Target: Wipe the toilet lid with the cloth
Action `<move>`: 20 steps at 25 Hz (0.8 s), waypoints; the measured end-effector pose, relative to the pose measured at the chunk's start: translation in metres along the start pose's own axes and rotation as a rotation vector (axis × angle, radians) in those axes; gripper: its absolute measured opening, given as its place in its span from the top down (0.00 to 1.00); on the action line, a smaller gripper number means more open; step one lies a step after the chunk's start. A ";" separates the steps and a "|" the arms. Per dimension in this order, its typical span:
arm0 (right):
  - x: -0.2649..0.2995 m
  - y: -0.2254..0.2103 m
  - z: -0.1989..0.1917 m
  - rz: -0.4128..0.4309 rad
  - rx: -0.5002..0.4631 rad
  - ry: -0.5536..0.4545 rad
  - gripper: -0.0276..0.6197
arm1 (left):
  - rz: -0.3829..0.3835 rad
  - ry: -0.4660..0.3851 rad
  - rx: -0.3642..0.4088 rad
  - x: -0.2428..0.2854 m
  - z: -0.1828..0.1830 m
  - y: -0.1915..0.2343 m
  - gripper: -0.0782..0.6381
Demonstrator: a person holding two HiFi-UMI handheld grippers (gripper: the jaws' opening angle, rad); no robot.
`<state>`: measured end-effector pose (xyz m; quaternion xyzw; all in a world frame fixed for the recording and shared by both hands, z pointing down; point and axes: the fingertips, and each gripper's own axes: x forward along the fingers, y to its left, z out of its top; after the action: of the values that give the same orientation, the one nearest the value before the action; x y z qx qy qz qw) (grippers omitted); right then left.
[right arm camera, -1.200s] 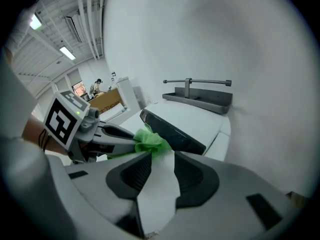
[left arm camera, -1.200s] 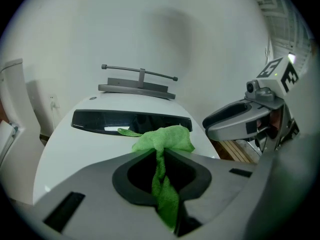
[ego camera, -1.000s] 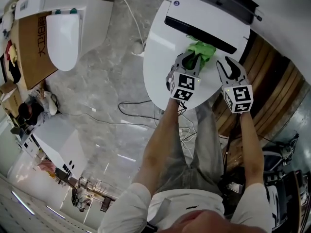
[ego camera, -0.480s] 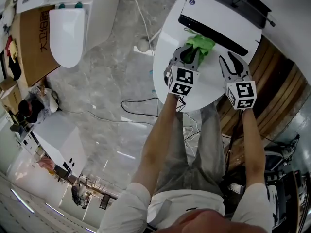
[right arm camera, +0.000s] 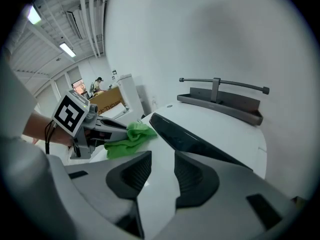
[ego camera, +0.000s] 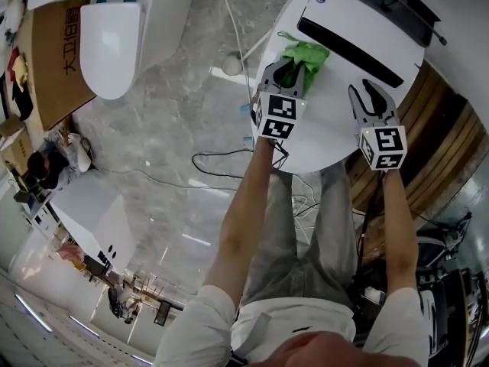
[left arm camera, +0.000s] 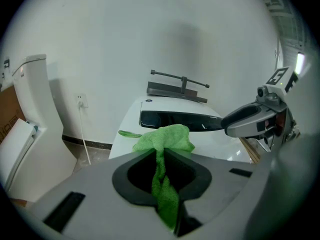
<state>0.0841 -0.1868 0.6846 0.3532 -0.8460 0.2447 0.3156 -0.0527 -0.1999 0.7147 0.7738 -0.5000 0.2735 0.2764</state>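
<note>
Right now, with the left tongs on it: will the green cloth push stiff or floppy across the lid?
Probably floppy: the green cloth bunches into soft folds where the left tongs pinch it. Likely light, a thin wad with a loose tail. The toilet lid looks glossy, so it should slide easily, maybe crumpling rather than spreading flat.

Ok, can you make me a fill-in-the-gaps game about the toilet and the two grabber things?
1. The left hand-held gripper is shut on a ___ cloth.
2. The right hand-held gripper, with its jaws apart, holds ___.
3. The toilet lid below them is ___ in colour.

Missing words: green; nothing; white.
</note>
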 end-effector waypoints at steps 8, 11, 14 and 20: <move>0.003 0.015 0.001 -0.005 -0.005 0.005 0.75 | 0.045 0.003 -0.021 -0.015 -0.011 0.030 0.80; 0.003 0.020 0.000 -0.007 -0.008 0.006 0.75 | 0.059 0.001 -0.032 -0.021 -0.017 0.039 0.80; 0.002 0.024 -0.001 -0.012 -0.011 0.006 0.75 | 0.071 0.001 -0.041 -0.027 -0.023 0.045 0.80; -0.002 0.031 -0.005 -0.017 -0.003 0.003 0.75 | 0.088 0.001 -0.048 -0.037 -0.034 0.051 0.80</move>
<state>0.0637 -0.1627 0.6809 0.3595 -0.8428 0.2415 0.3196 -0.1177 -0.1711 0.7205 0.7441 -0.5397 0.2736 0.2832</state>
